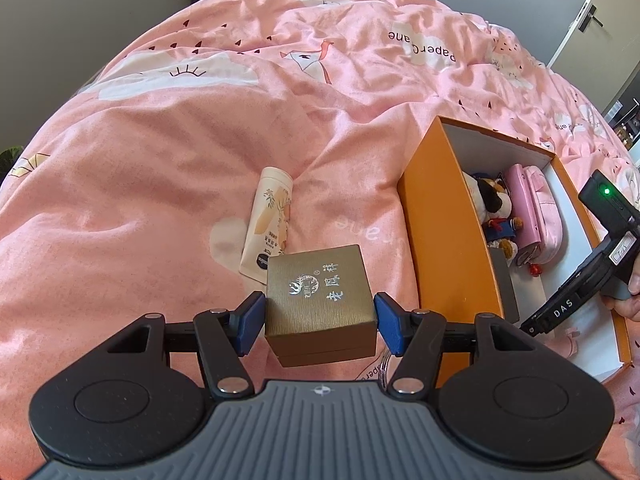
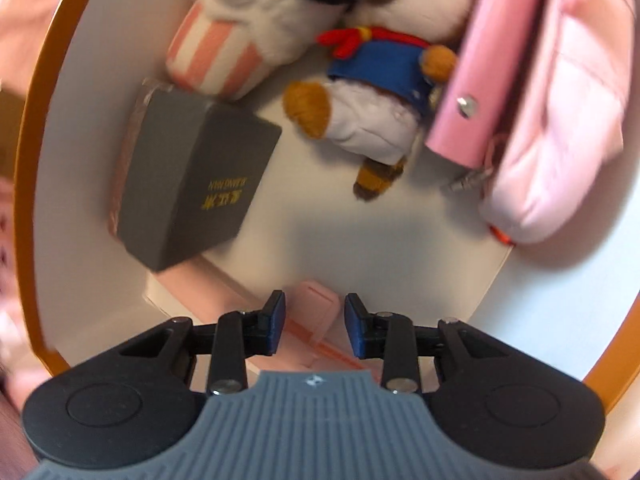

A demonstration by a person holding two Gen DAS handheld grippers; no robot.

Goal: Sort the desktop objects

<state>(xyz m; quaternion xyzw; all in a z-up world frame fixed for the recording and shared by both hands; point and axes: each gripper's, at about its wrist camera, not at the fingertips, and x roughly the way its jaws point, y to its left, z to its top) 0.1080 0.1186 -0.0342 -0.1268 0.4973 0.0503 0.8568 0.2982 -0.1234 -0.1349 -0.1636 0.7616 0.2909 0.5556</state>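
my left gripper (image 1: 320, 322) is clamped on the bronze box (image 1: 320, 304), my right gripper (image 2: 315, 322) stands apart over a pink item (image 2: 310, 312); i judge the bronze box should go level into the orange box (image 1: 448, 236).

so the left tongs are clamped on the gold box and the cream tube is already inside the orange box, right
Not quite. The left tongs do clamp the gold box, but the cream tube is not inside the orange box; it lies on the pink bedspread beside the gold box, outside the orange box. The left wrist view shows this.
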